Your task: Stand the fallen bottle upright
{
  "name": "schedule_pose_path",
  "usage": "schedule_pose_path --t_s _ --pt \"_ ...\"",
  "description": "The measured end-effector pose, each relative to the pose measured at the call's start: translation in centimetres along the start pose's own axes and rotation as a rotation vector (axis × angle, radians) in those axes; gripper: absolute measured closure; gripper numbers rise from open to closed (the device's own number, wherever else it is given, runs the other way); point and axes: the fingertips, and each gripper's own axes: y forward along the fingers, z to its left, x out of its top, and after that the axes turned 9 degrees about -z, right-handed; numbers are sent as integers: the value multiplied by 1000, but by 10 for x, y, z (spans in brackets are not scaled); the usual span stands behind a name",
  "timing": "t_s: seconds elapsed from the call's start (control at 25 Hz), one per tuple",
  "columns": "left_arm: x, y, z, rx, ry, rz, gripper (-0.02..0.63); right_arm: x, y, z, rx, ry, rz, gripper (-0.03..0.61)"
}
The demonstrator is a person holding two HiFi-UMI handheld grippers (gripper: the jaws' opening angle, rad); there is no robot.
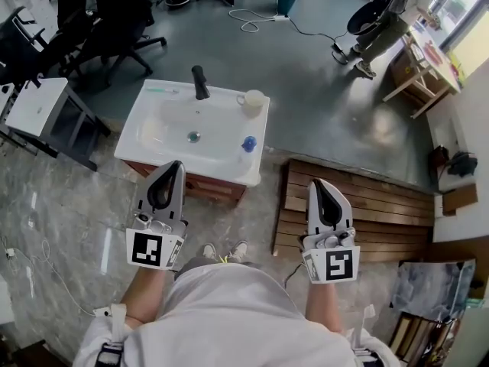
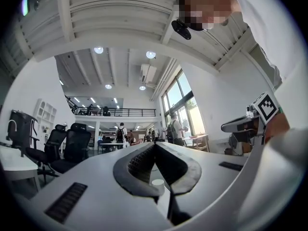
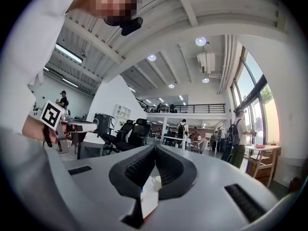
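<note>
A small bottle with a blue cap (image 1: pixel 248 144) lies on the right rim of the white washbasin (image 1: pixel 153 113). My left gripper (image 1: pixel 174 167) is shut and holds nothing; it hovers over the basin's near edge, left of the bottle. My right gripper (image 1: pixel 319 183) is shut and holds nothing, to the right of the basin over the wooden slats. In the left gripper view the left gripper (image 2: pixel 154 144) has its jaws meeting at the tips. In the right gripper view the right gripper (image 3: pixel 155 148) stands the same. Both point level, out across the room.
On the basin stand a black tap (image 1: pixel 200 82) and a cream cup (image 1: pixel 253 102), with a toothbrush (image 1: pixel 162 90) at the back rim. A slatted wooden platform (image 1: pixel 367 205) lies to the right, a white side table (image 1: pixel 38 105) and office chairs (image 1: pixel 114 29) to the left.
</note>
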Motion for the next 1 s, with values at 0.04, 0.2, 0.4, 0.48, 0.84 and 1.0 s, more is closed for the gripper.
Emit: schedule_pose_path --t_s 0.04,0.2,0.4,0.48,0.84,1.0 --pt "-1 -1 0 2 1 2 598 -1 -2 -3 -6 -5 3 543" --pt "-1 6 7 5 3 -7 598 0 4 -10 -16 -27 -5 543" --pt "-1 11 3 1 6 -14 598 -5 3 -14 -7 -37 16 543" --pt "-1 15 3 -1 10 -15 598 -6 7 -16 -9 -36 16 543" --pt "-12 23 23 31 21 1 598 -16 24 -22 -20 -28 15 543" --pt "-20 35 22 25 12 3 598 -24 33 -28 -26 -23 20 543"
